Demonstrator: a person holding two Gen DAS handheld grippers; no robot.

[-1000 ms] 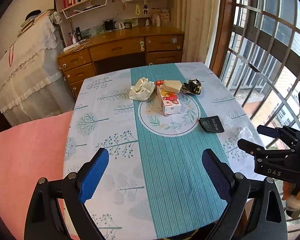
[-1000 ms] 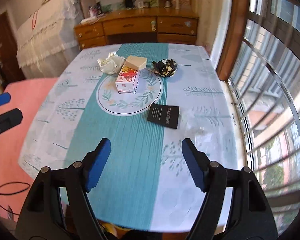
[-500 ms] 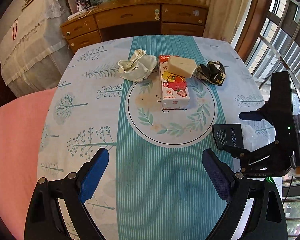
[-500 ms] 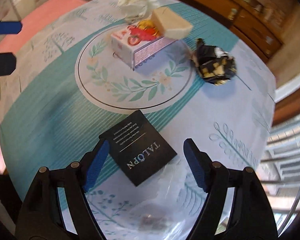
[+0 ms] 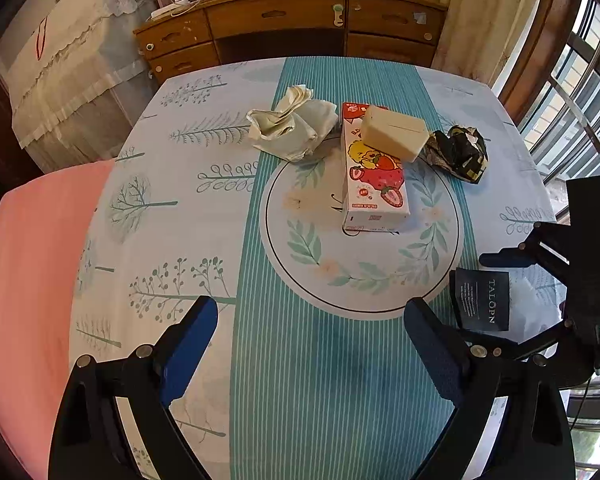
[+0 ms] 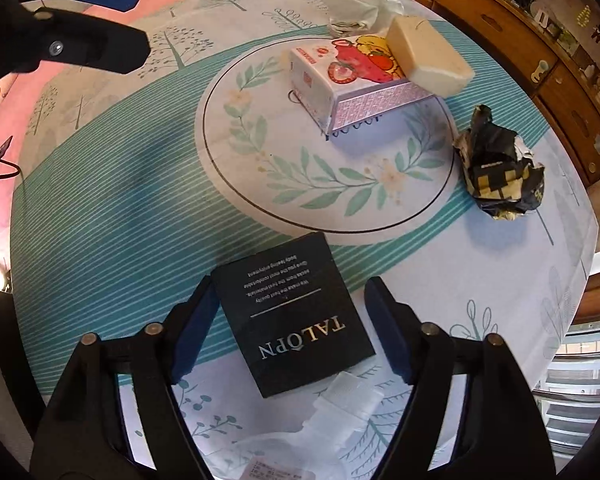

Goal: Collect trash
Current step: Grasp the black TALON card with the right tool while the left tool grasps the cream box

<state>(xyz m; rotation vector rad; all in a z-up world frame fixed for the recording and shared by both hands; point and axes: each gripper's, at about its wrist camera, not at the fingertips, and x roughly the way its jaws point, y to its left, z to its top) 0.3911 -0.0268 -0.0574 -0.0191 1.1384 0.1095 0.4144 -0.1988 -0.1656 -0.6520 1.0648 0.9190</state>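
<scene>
The black card (image 6: 292,316) is framed between the spread fingers of the right tool (image 6: 290,336), seemingly untouched, flat on the worktop (image 6: 100,216). The left tool (image 5: 312,352) is held open, empty, above the cloth.

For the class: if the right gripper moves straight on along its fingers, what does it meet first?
Most likely the black TALOPN card, lying flat between the open fingers of the right gripper; depth is uncertain.

A wooden desk (image 5: 300,28) with drawers stands at 12 o'clock beyond the table (image 5: 180,208); barred windows (image 5: 580,92) at 2 o'clock admit daylight.
</scene>
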